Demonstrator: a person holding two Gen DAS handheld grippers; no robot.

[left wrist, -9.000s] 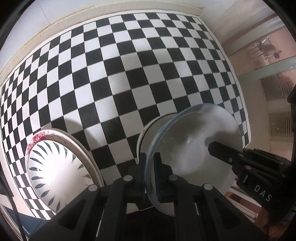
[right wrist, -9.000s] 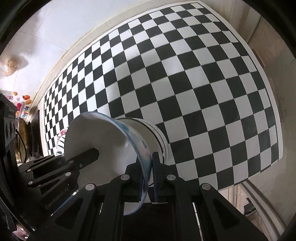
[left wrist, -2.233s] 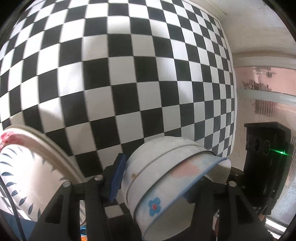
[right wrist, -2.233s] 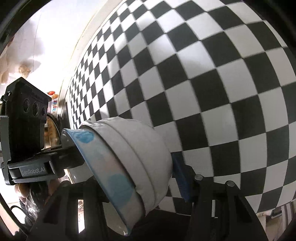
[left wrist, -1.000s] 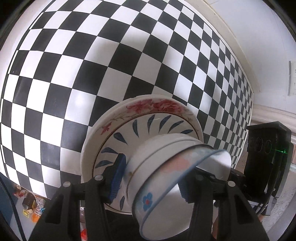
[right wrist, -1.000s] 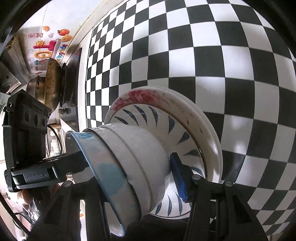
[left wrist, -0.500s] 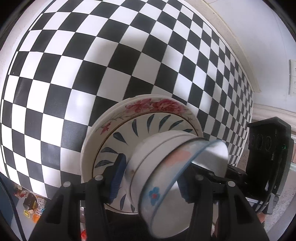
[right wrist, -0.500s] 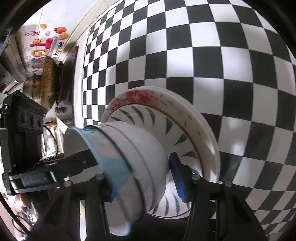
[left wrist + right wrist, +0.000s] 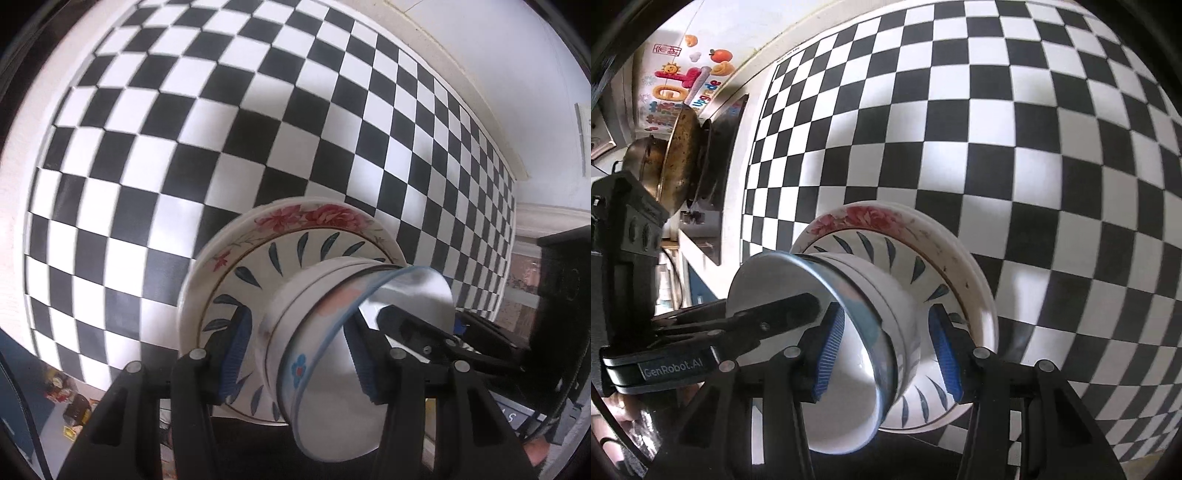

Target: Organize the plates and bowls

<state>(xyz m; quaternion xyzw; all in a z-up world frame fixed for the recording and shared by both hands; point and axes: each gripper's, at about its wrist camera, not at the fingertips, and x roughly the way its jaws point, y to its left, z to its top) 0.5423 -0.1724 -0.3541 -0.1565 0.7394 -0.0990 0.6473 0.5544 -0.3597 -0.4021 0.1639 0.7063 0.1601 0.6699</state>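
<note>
Nearest the left wrist camera, the left gripper straddles one wall of the nested bowls, one pad outside and one inside. A sliver of leaf pattern shows beside the outer pad, so its jaws read as standing open around the wall, not pinching it. The right gripper does the same on the opposite wall, with a clear gap at each blue pad, so it too is parted and grips nothing. Taking the walls from opposite sides probably kept the pair of bowls level and nested while they were handled as one. The bowls, a blue-rimmed one inside a plain white one, sit in the middle of the stack of plates, a leaf-patterned plate on a rose-rimmed one. Small on large makes one compact pile, so this placement looks done. The plates rest on the checkered tabletop. The left view alone shows the flower print on the inner bowl's outside and, far off, a pale wall beyond the cloth's edge. The right view alone looks into the bowl, where the left gripper's finger reaches. It also shows a worn pan on the stove past the tabletop and colourful stickers behind it.
</note>
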